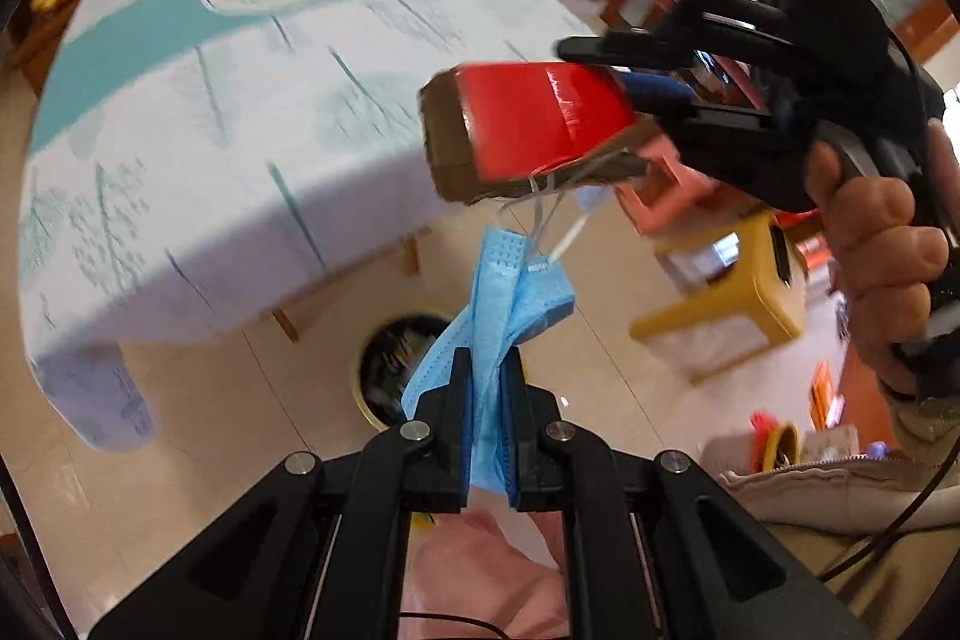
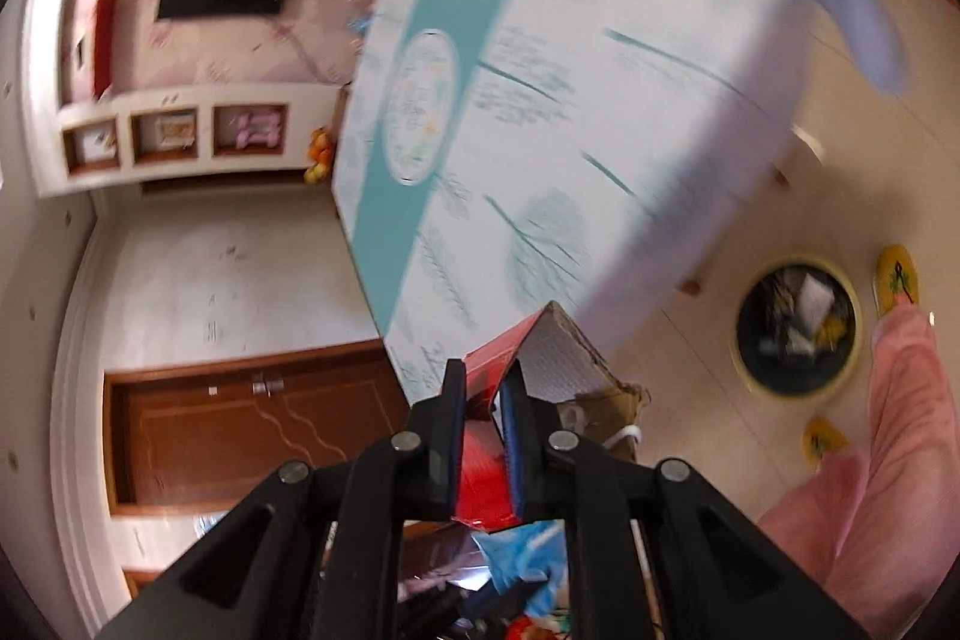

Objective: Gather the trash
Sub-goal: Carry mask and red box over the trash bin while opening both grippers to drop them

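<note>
While both hands are loaded, we judge the step to be the carry: the trash has been picked up and is on its way to the bin point(image 1: 390, 370), the round gold-rimmed one on the floor, already holding dark rubbish.

Left gripper point(image 1: 487, 370): jaws closed on a crumpled blue face mask point(image 1: 516, 298), which sticks up above the fingertips. In the left wrist view the mask hangs directly over the bin's mouth.

Right gripper point(image 2: 483, 382): jaws clamped on a flattened red carton point(image 2: 486, 448) with brown cardboard edges. In the left wrist view the carton point(image 1: 528, 124) is held above the bin and above the mask, and white strings from the mask's ear loops appear caught on its lower edge (we cannot tell whether they are knotted or merely draped).

Next move, as we judge it: bring each gripper low over the bin and open the jaws, mask first. If the strings do link the two items, one release may drag the other, so the carton should be over the bin too. In the right wrist view the bin point(image 2: 795, 325) sits off to the right, so that hand needs to swing across.

Surroundings: a table point(image 1: 180, 130) with a white and teal cloth stands just beside the bin, its leg and overhanging cloth close to the rim. A yellow stool point(image 1: 744, 286) stands further off on the bin's other side. The person's pink-clad leg point(image 2: 900, 430) and slippered feet are near the bin.
</note>
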